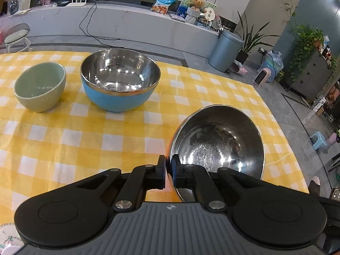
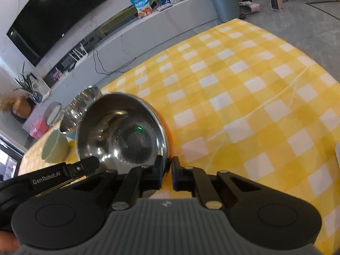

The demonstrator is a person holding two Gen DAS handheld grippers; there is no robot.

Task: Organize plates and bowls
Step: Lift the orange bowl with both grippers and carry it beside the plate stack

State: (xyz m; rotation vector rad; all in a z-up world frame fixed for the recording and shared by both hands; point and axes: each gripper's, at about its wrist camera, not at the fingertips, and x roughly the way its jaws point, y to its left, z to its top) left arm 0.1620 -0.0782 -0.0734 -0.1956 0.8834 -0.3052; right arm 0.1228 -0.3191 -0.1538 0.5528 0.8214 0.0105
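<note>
Grippers both clench one steel bowl [image 1: 218, 146] by its rim: your left gripper [image 1: 168, 171] at the lower centre of its view, your right gripper [image 2: 167, 173] likewise; the bowl tilts over the yellow checked cloth [image 1: 85, 140]. Upper left, a blue bowl [image 1: 119, 80] stands beside a green bowl [image 1: 40, 87].

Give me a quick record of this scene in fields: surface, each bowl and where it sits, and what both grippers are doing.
surface: table with a yellow checked cloth
held bowl: steel bowl with orange outside, tilted, rim pinched from two sides
left gripper: shut on the rim of the orange bowl
right gripper: shut on the same bowl's rim, opposite side
blue bowl: steel inside, upright on the cloth, empty
green bowl: upright, left of the blue bowl, apart from it, empty
stacking: none yet
</note>
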